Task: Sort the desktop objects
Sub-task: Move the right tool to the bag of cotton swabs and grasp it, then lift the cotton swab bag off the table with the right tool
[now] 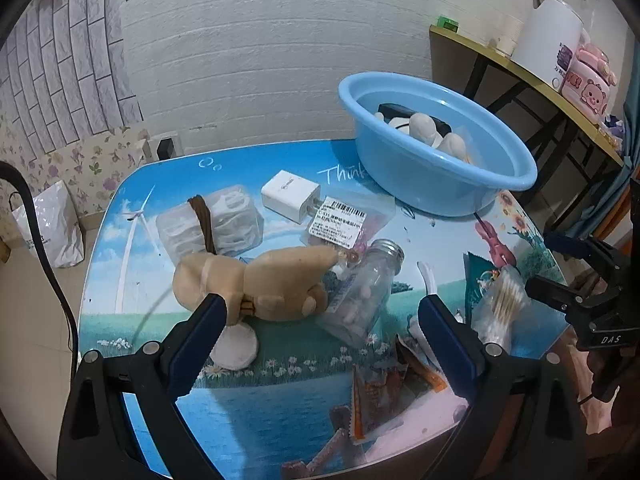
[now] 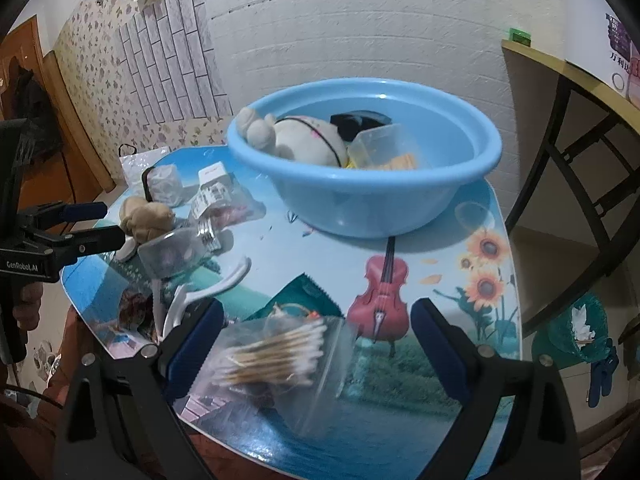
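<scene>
Both tongs gape wide and empty. The left gripper (image 1: 322,316) hangs over the tan plush toy (image 1: 256,284), whose side touches the clear glass bottle (image 1: 362,292) between the fingers. Closing carelessly could knock the bottle rolling. The right gripper (image 2: 316,320) straddles the cotton-swab bag (image 2: 276,356), which may slip; the blue basin (image 2: 364,160) sits beyond.
</scene>
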{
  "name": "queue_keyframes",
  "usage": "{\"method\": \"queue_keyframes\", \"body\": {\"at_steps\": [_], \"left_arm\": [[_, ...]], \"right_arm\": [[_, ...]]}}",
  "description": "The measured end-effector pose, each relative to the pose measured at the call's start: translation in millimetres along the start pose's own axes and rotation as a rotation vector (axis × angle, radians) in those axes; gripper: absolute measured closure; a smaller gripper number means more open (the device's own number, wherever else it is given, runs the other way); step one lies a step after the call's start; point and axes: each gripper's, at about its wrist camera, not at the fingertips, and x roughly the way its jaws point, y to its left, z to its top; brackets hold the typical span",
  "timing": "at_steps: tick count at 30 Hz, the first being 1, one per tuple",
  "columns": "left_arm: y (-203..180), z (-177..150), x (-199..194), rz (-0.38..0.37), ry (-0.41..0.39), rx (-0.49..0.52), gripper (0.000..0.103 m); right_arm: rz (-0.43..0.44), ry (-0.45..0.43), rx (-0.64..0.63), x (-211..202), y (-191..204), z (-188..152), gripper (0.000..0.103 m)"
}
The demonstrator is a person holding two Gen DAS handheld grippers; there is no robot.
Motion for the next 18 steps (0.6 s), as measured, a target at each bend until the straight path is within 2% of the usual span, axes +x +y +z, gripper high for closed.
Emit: {"method": "queue_keyframes", "body": {"at_steps": [18], "left_arm": [[3, -13, -4, -0.001, 0.005, -0.008, 0.006]], "right_arm": [[0.019, 0.005, -0.03, -5, 15, -11, 0.006]]}}
